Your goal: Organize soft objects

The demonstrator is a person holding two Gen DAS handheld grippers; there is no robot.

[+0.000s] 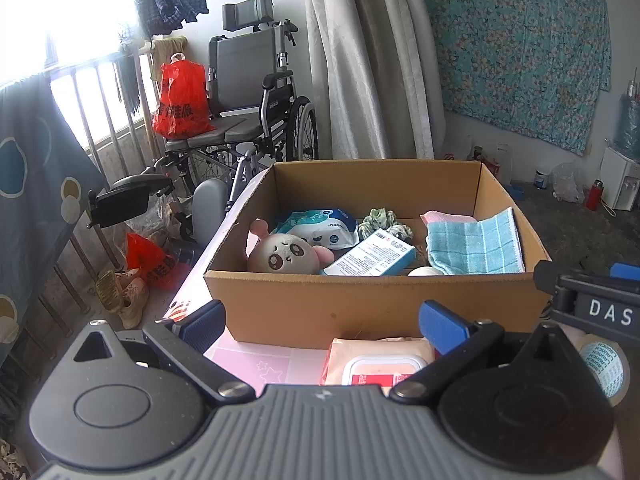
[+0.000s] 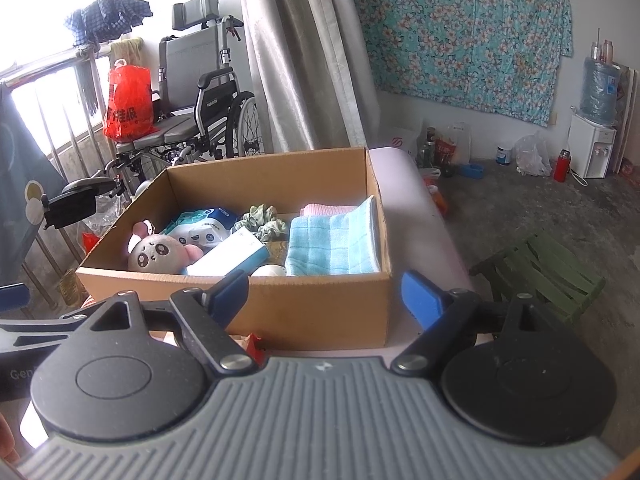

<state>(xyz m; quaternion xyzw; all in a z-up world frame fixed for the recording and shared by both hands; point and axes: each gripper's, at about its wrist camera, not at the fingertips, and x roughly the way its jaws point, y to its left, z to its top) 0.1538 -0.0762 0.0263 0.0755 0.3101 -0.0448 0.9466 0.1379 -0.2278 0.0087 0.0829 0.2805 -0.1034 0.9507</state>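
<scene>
Cardboard box (image 1: 376,304) on pink worktop (image 1: 256,360), toward far edge. Inside: blue checked towel (image 1: 476,246) at right wall, panda plush (image 1: 284,258) at left-near corner, wipes pack (image 1: 320,228) and green scrunchie (image 1: 378,220) behind.

Left gripper (image 1: 322,322) angled down at box near wall; jaws released wide, empty, touching nothing.

Right gripper (image 2: 326,302) same pose; jaws wide, empty.

Peach wipes pack (image 1: 380,364) on worktop near edge, below left jaws.

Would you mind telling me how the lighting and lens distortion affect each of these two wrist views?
Left wrist view: the window at upper left is blown out to white, with glare over the railing; the cardboard box stays evenly lit and sharp. Right wrist view: the same backlight washes out the upper left, less widely; fisheye curvature bends the curtain and darkens the corners.
</scene>
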